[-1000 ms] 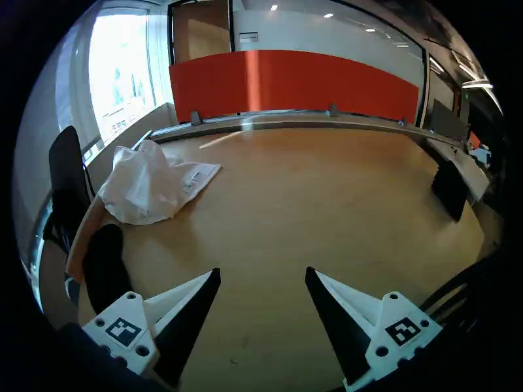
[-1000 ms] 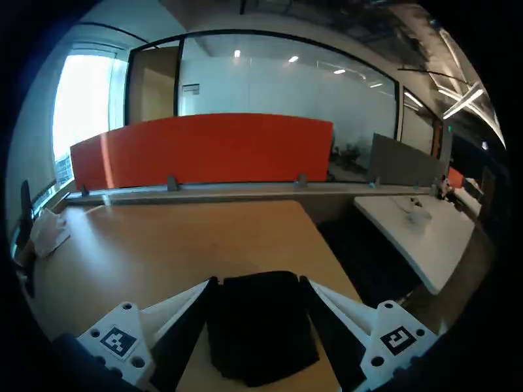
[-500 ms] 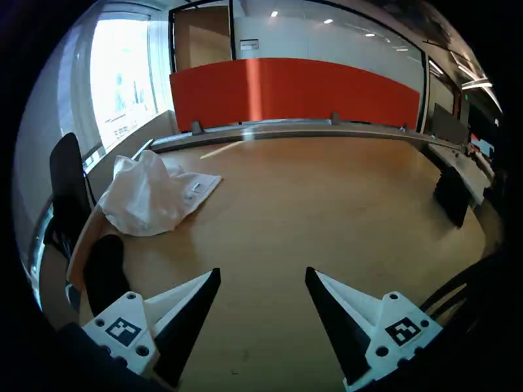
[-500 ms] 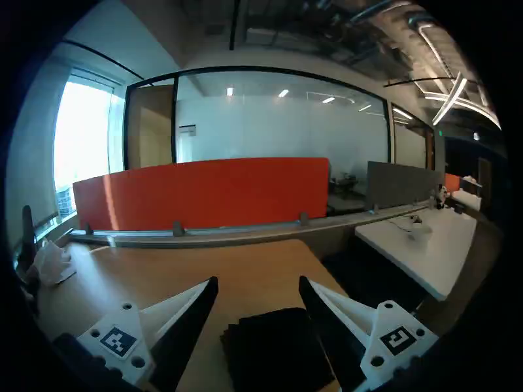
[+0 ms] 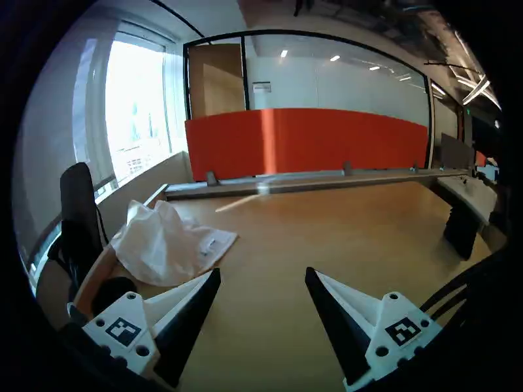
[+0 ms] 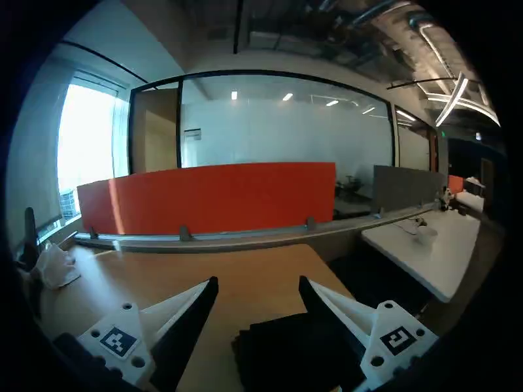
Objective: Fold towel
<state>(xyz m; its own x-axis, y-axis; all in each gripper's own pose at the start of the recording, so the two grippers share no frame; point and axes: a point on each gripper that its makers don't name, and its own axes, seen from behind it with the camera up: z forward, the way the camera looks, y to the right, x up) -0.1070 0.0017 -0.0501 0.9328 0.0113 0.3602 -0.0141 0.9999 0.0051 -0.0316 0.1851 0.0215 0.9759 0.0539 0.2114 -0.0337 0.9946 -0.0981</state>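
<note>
Reach step, no fold begun. Left gripper (image 5: 261, 270) spread, empty. Right gripper (image 6: 257, 279) spread too, above a dark folded stack (image 6: 294, 346), possibly finished towels. White towel (image 5: 167, 245) lies crumpled at left's ten o'clock on the table (image 5: 340, 228). Next: find a corner to pinch.

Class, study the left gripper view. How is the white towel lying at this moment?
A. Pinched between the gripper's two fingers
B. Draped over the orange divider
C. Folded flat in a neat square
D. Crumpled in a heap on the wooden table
D: the white towel sits as a rumpled heap on the wooden table, off to one side of the open left gripper, whose fingers hold nothing.
</note>
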